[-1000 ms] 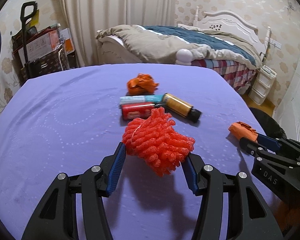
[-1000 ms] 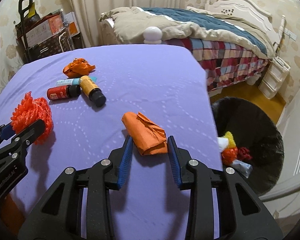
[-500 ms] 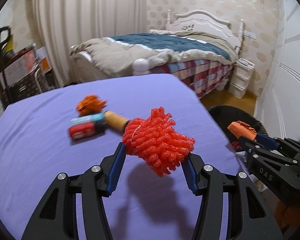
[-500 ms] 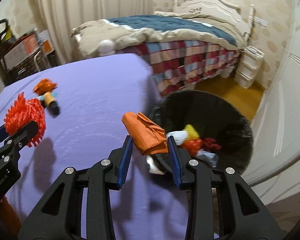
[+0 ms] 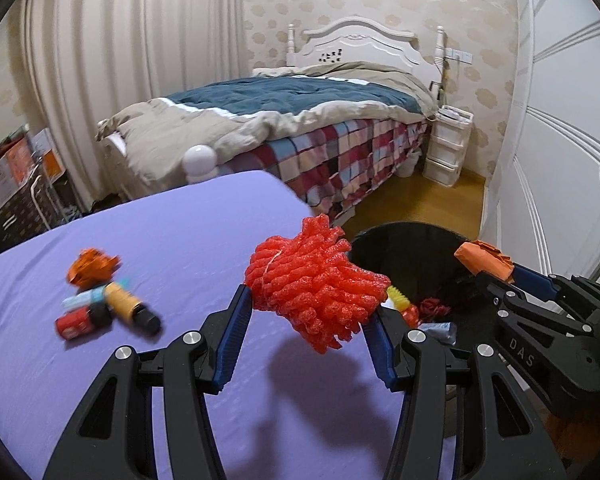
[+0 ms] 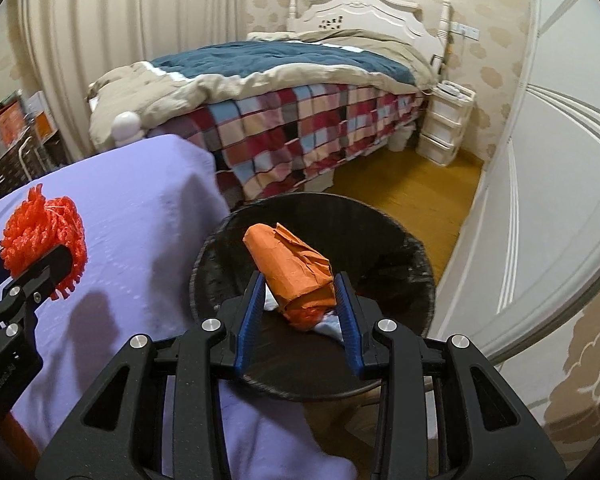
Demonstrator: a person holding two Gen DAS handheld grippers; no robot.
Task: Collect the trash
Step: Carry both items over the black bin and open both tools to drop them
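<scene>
- Left gripper (image 5: 308,320), lower centre of the left wrist view: jaws clamped on a red foam net bundle (image 5: 314,286), held clear above the right edge of the purple-covered table (image 5: 180,232).
- Right gripper (image 6: 300,308), lower centre of the right wrist view: jaws clamped on a crumpled orange paper wad (image 6: 296,266), suspended over the mouth of the black trash bin (image 6: 220,240).
- Bin located directly beside the table's right edge; rim close against the cloth, with open wooden floor (image 6: 412,184) beyond it toward the upper right.
- Table edge dropping off at frame centre in the left wrist view; clear purple surface between the held bundle and the remaining items at left.
- Remaining on the table, left of frame: an orange crumpled scrap (image 5: 92,266) and a cluster of small bottles (image 5: 108,310), blurred; labels unreadable.
- Bin contents partly hidden behind the gripped items; yellow, red and pale pieces (image 5: 420,308) visible, type not determinable.
- Right gripper also visible at the right edge of the left wrist view, body cut off by the frame.
- Background: bed (image 5: 320,120) with checked cover and white headboard, white drawer unit (image 5: 448,152), curtain (image 5: 120,60), patterned wallpaper.
</scene>
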